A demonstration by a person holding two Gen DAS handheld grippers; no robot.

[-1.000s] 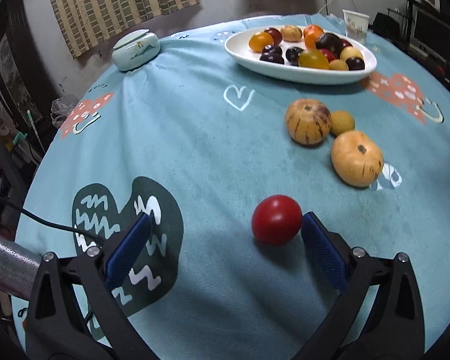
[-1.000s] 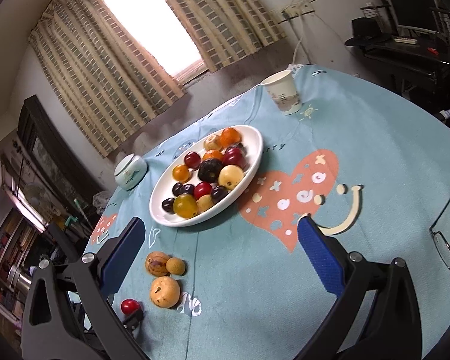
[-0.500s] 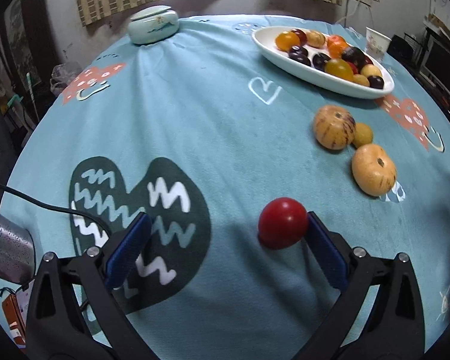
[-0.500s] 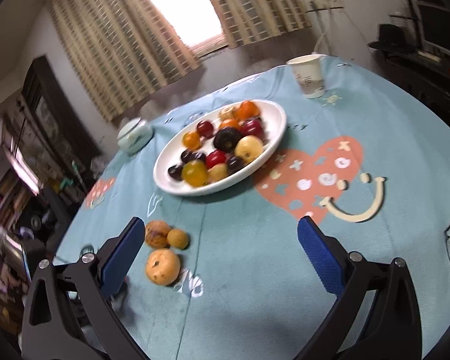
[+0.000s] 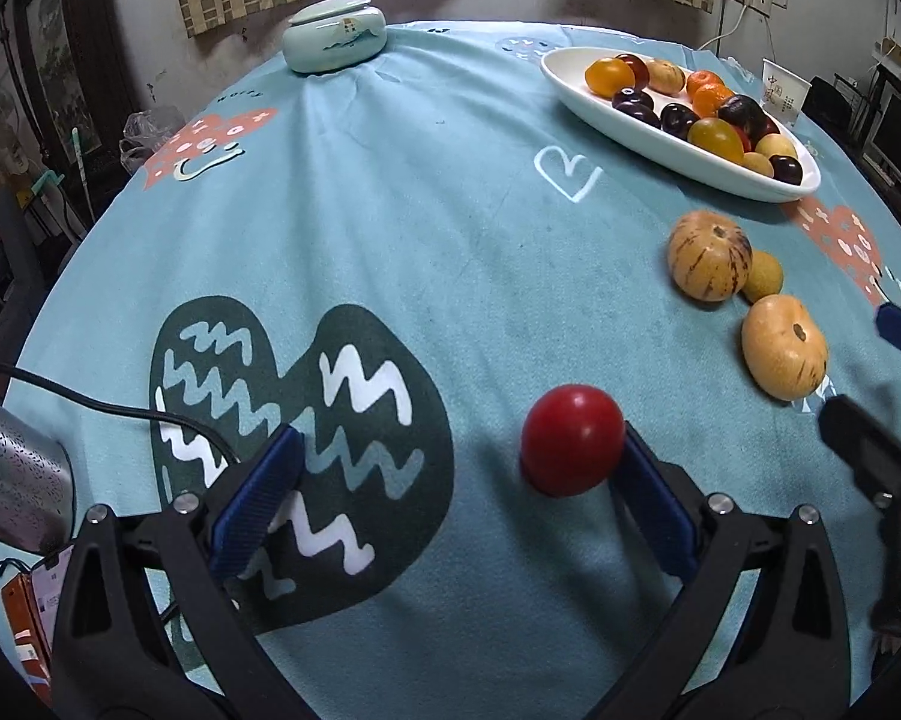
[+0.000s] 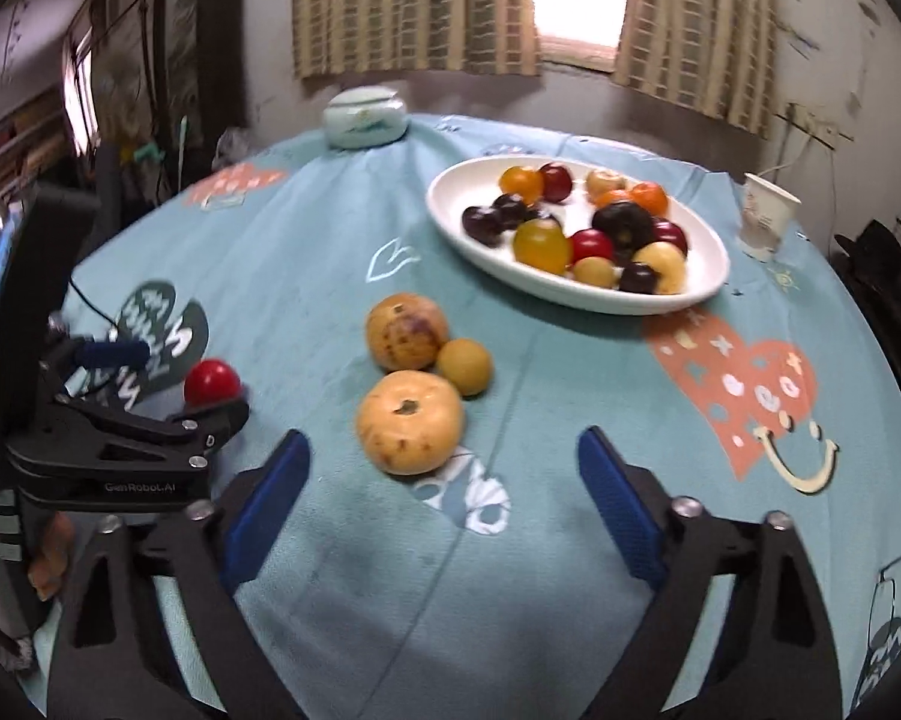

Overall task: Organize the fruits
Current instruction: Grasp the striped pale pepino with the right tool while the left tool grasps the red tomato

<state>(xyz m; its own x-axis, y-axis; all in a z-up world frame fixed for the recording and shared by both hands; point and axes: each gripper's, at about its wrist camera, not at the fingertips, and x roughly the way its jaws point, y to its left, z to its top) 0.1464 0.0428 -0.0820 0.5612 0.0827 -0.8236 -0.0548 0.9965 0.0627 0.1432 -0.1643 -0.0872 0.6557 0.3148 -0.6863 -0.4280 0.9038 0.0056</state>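
Observation:
A red tomato (image 5: 572, 449) lies on the teal tablecloth against the inner pad of the right finger of my left gripper (image 5: 456, 480), which is open wide. My right gripper (image 6: 444, 498) hovers just short of a large tan fruit (image 6: 410, 429); its jaws are closing with nothing between them. Behind that fruit lie a striped brown fruit (image 6: 406, 331) and a small yellow fruit (image 6: 464, 366). A white oval plate (image 6: 450, 216) farther back holds several fruits. The right wrist view also shows the left gripper (image 6: 168, 384) beside the tomato (image 6: 211, 382).
A pale green lidded jar (image 5: 334, 39) stands at the far table edge and a paper cup (image 6: 765, 216) beyond the plate. A black cable (image 5: 120, 408) and a metal cylinder (image 5: 12, 480) lie at my near left. The round table drops off on all sides.
My right gripper has rolled and swung down towards the three loose fruits, its jaws narrower, and now shows in the left wrist view. The left gripper rolled slightly; the tomato stays by its right finger.

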